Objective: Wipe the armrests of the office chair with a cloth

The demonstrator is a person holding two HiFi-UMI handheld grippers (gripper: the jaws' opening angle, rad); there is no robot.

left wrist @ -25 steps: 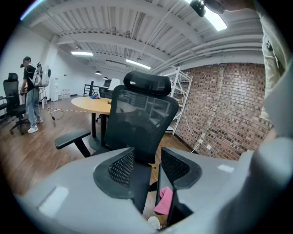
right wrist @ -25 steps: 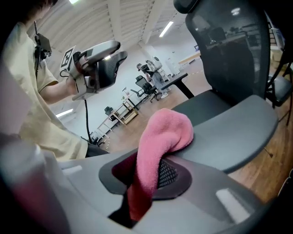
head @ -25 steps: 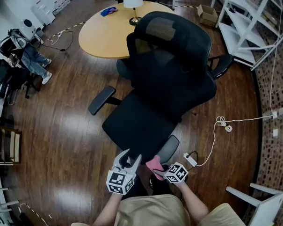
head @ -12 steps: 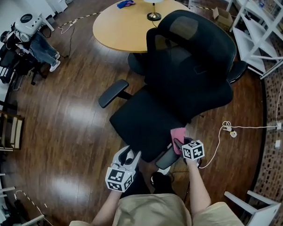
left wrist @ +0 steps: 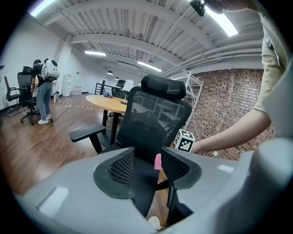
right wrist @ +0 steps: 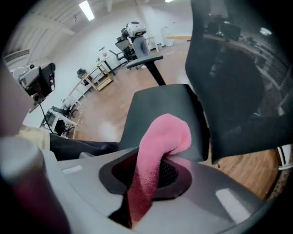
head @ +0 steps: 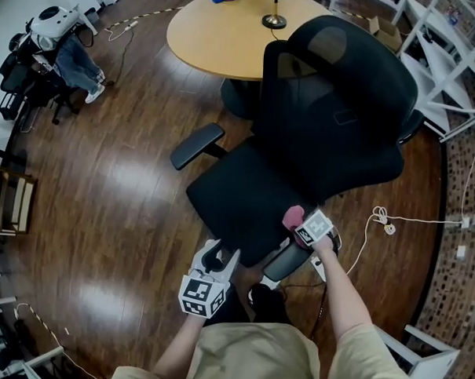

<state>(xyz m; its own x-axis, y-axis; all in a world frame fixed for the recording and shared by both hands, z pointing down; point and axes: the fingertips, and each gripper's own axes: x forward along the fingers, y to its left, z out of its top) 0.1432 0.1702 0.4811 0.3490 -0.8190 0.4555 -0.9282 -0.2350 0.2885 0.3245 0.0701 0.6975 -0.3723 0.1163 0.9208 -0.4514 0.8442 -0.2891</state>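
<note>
The black office chair (head: 301, 164) stands in front of me, its left armrest (head: 196, 145) sticking out to the left. Its right armrest (head: 288, 262) lies just below my right hand. My right gripper (head: 299, 224) is shut on a pink cloth (head: 293, 217) and hangs over that armrest's far end, by the seat edge; contact cannot be told. The cloth (right wrist: 160, 151) bulges out of the jaws above the seat (right wrist: 160, 105). My left gripper (head: 219, 256) hovers at the seat's near edge. Its jaws have just been closing a little, but they stay open with nothing between them (left wrist: 149, 165).
A round wooden table (head: 220, 43) with a lamp (head: 274, 20) stands behind the chair. White shelving (head: 455, 61) lines the right. A white cable and plug (head: 381, 218) lie on the wooden floor. A person (head: 70, 60) stands far left. My shoes (head: 266, 292) are below the armrest.
My right gripper has carried the pink cloth up and away from my body, from beside the left gripper to over the right armrest's far end. The left gripper has barely shifted.
</note>
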